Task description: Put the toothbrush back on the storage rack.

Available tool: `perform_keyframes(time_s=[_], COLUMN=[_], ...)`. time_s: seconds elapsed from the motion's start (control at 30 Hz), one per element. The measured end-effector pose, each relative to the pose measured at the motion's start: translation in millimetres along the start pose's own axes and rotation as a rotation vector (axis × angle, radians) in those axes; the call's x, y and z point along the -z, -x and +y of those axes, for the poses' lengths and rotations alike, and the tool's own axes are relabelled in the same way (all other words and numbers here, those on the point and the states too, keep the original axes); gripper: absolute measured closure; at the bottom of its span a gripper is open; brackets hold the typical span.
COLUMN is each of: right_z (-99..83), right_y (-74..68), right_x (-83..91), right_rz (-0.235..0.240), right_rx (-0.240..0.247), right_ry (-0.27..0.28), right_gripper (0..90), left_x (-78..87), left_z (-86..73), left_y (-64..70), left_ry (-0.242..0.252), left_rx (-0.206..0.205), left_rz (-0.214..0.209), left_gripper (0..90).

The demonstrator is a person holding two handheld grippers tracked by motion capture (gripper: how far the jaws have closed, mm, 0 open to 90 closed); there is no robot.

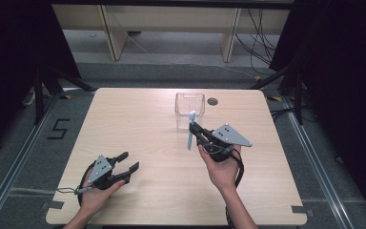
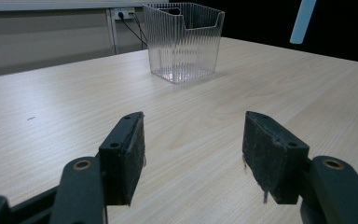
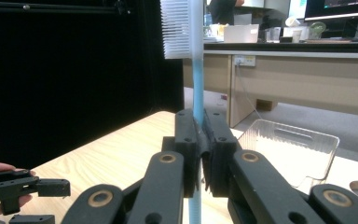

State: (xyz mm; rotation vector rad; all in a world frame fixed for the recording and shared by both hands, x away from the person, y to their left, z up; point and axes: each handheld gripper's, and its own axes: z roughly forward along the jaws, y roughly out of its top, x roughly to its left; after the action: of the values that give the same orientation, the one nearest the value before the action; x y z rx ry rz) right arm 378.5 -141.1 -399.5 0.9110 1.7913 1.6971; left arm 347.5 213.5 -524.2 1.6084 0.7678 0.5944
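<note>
A: The right gripper [image 1: 196, 131] is pinching the blue toothbrush [image 1: 190, 130] mid-handle, upright, just near of the clear container [image 1: 189, 110] at the table's far middle. It could be slipping or tipping, judging by that thin grip.

B: The left gripper [image 1: 127, 162] is resting near-left, jaws wide, empty. Any writing?

A: A "5" [image 1: 58, 129] is marked on the floor left of the table [image 1: 138, 124].

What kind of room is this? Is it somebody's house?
Probably not a house; it looks like a lab or workshop. Black curtains hang around the wooden table, cables trail on the floor, and a bench carries boxes and screens.
</note>
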Motion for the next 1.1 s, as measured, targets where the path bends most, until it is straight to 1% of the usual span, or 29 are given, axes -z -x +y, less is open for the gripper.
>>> perform_keyframes(time_s=[0.03, 0.07, 0.1, 0.2, 0.27, 0.33, 0.37, 0.4, 0.43, 0.47, 0.5, 0.53, 0.57, 0.6, 0.63, 0.67, 0.7, 0.77, 0.8, 0.83, 0.87, 0.93, 0.97, 1.0, 1.07, 1.1], right_z=[0.4, 1.0, 1.6, 2.8, 3.5, 5.0, 5.2, 6.3, 6.7, 7.1, 8.2, 8.5, 8.7, 9.2, 9.2, 10.2, 10.0, 10.8, 11.1, 11.2, 11.7, 12.7, 13.1, 13.8, 15.2, 16.3], right_y=[0.1, 0.9, 1.0, 2.5, 4.0, 5.5, 5.3, 7.0, 6.4, 6.4, 8.0, 8.3, 7.9, 9.3, 9.3, 11.9, 11.1, 13.7, 13.5, 14.7, 15.9, 17.7, 18.8, 19.6, 21.4, 22.6], right_x=[0.3, 0.8, 1.0, 1.2, 0.5, 0.9, 0.2, 0.2, 0.4, 0.2, 1.1, 0.4, 0.6, -0.4, -0.4, -0.7, -1.1, -1.3, -0.6, -1.5, -1.2, -1.2, -1.9, -1.7, -2.0, -0.8], right_rz=[0.005, -0.007, -0.002, -0.008, -0.010, -0.015, -0.016, -0.014, -0.014, -0.019, -0.023, -0.025, -0.030, -0.022, -0.022, -0.028, -0.034, -0.038, -0.045, -0.036, -0.047, -0.048, -0.049, -0.056, -0.055, -0.068], right_rx=[-0.006, 0.003, -0.004, -0.004, 0.002, 0.017, 0.006, 0.028, 0.005, 0.000, 0.017, 0.014, -0.001, 0.008, 0.008, 0.033, 0.011, 0.029, 0.015, 0.011, 0.016, 0.012, 0.016, 0.016, 0.014, 0.023], right_ry=[-0.004, 0.000, -0.004, -0.005, 0.000, -0.006, 0.003, 0.006, -0.002, 0.002, -0.005, 0.001, -0.004, 0.003, 0.003, 0.008, 0.005, 0.006, -0.002, 0.000, 0.004, 0.000, 0.011, 0.011, 0.014, 0.005], right_gripper=[85.8, 85.8, 85.8, 85.8, 85.8, 85.8, 85.8, 85.8, 85.8, 85.8, 85.8, 85.8, 85.8, 85.8, 85.8, 85.8, 85.8, 85.8, 85.8, 85.8, 85.8, 85.8, 85.8, 85.8, 85.8, 85.8], left_x=[-0.1, 0.0, 1.4, 1.1, 1.1, 1.2, 1.3, 1.2, 1.2, 1.2, 1.2, 1.2, 1.1, 1.1, 1.1, 1.0, 1.0, 1.0, 1.0, 0.9, 0.8, 0.7, 0.7, 0.7, 0.7, 0.6], left_z=[0.0, 0.1, 0.8, 0.7, 0.7, 0.6, 0.6, 0.6, 0.6, 0.6, 0.6, 0.6, 0.6, 0.6, 0.6, 0.6, 0.7, 0.6, 0.6, 0.7, 0.7, 0.7, 0.7, 0.7, 0.7, 0.8], left_y=[-0.1, 0.0, 0.3, 0.6, 0.6, 0.5, 0.4, 0.4, 0.3, 0.3, 0.4, 0.4, 0.6, 0.6, 0.6, 0.7, 0.6, 0.5, 0.5, 0.2, 0.2, 0.4, 0.4, 0.6, 0.7, 0.7], left_ry=[0.001, -0.001, -0.020, -0.014, -0.013, -0.012, -0.012, -0.012, -0.013, -0.013, -0.013, -0.012, -0.012, -0.012, -0.012, -0.012, -0.013, -0.013, -0.013, -0.012, -0.012, -0.013, -0.013, -0.013, -0.014, -0.014], left_rx=[0.000, 0.000, -0.004, -0.010, -0.009, -0.006, -0.006, -0.006, -0.005, -0.005, -0.006, -0.006, -0.008, -0.010, -0.010, -0.011, -0.010, -0.006, -0.006, -0.004, -0.004, -0.005, -0.005, -0.006, -0.008, -0.008], left_rz=[0.001, 0.002, 0.010, 0.010, 0.011, 0.012, 0.012, 0.012, 0.012, 0.012, 0.012, 0.012, 0.012, 0.012, 0.012, 0.012, 0.012, 0.013, 0.013, 0.014, 0.014, 0.015, 0.015, 0.016, 0.016, 0.016], left_gripper=[38.6, 38.5, 38.5, 38.5, 38.5, 38.4, 38.4, 38.4, 38.3, 38.4, 38.3, 38.4, 38.3, 38.4, 38.4, 38.3, 38.3, 38.2, 38.2, 38.2, 38.1, 38.1, 38.1, 38.1, 38.0, 38.0])
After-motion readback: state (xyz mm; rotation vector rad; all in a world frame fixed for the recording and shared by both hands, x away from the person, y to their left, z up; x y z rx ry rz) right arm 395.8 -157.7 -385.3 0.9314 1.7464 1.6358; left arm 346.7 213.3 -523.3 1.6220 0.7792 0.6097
